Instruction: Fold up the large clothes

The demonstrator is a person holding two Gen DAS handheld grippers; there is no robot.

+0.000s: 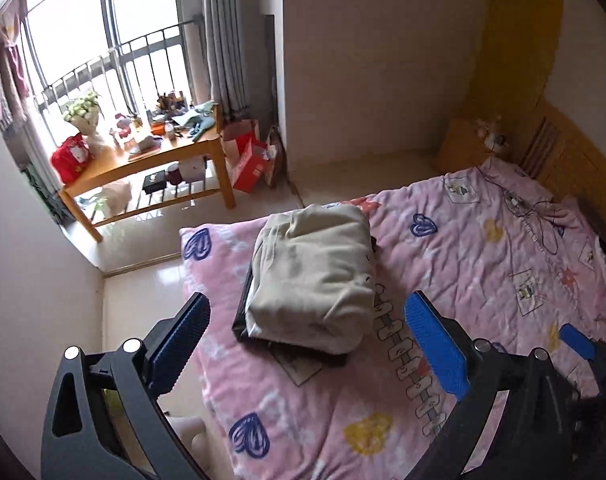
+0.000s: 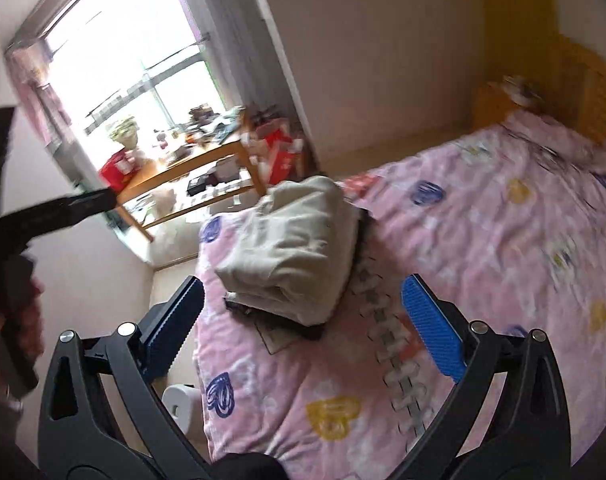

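Note:
A folded beige garment (image 1: 315,276) lies on top of a folded dark garment (image 1: 243,320) near the foot corner of the pink bed (image 1: 483,264). My left gripper (image 1: 307,340) is open and empty, held above and just short of the pile. The right gripper's blue fingertip (image 1: 577,340) shows at the right edge of the left wrist view. In the right wrist view the beige garment (image 2: 291,248) sits on the dark garment (image 2: 287,322) on the pink bed (image 2: 483,240). My right gripper (image 2: 303,316) is open and empty, above the pile. That view is motion-blurred.
A wooden table (image 1: 151,160) with flowers, bags and clutter stands by the window. Red bags (image 1: 249,160) sit on the floor beside it. A wooden headboard (image 1: 575,164) and nightstand (image 1: 463,144) are at the far end. A white stool (image 2: 181,400) stands on the floor beside the bed.

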